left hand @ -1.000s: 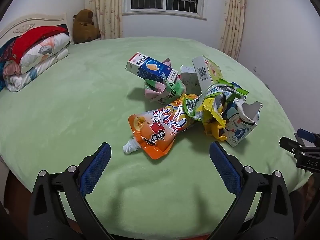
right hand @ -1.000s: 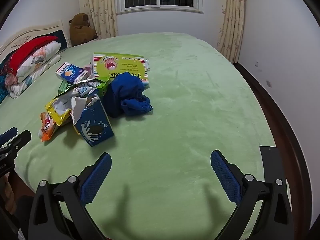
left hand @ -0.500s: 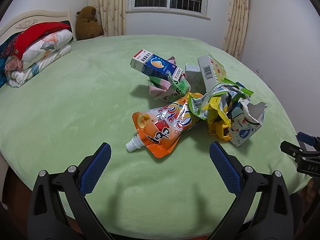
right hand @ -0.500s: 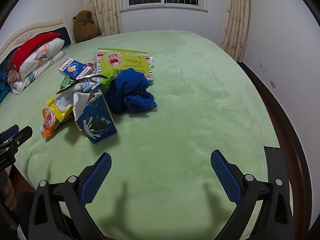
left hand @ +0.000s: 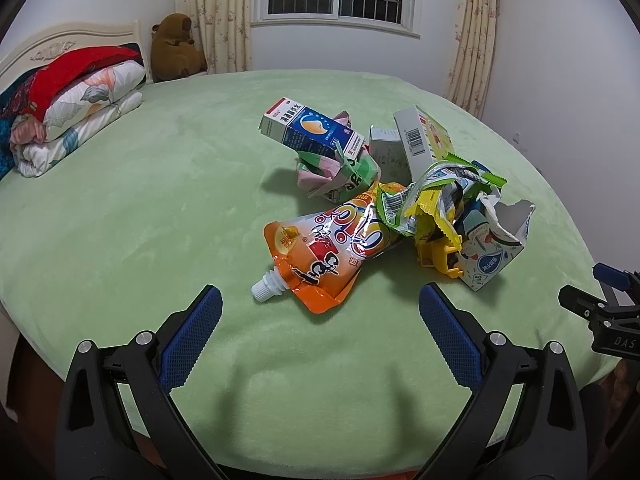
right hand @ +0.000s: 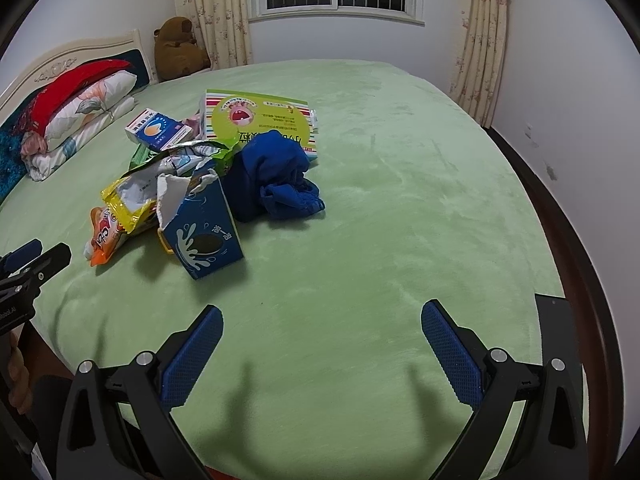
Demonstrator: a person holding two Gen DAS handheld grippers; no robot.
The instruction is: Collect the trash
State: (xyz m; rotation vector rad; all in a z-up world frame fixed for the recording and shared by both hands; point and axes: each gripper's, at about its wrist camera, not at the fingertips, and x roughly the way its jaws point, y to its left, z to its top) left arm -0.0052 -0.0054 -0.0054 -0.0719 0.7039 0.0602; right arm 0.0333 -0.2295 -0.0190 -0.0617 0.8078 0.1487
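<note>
I hold left gripper (left hand: 320, 312) and right gripper (right hand: 322, 330) agape, empty; approach orange pouch (left hand: 326, 250) low, pinch beside spout.

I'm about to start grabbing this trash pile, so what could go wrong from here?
The orange spout pouch lies partly under the yellow wrapper, so pulling it may drag or scatter the pile. The torn blue carton stands open and could tip or crush. The blue cloth touches the trash and may get picked up by mistake.
</note>
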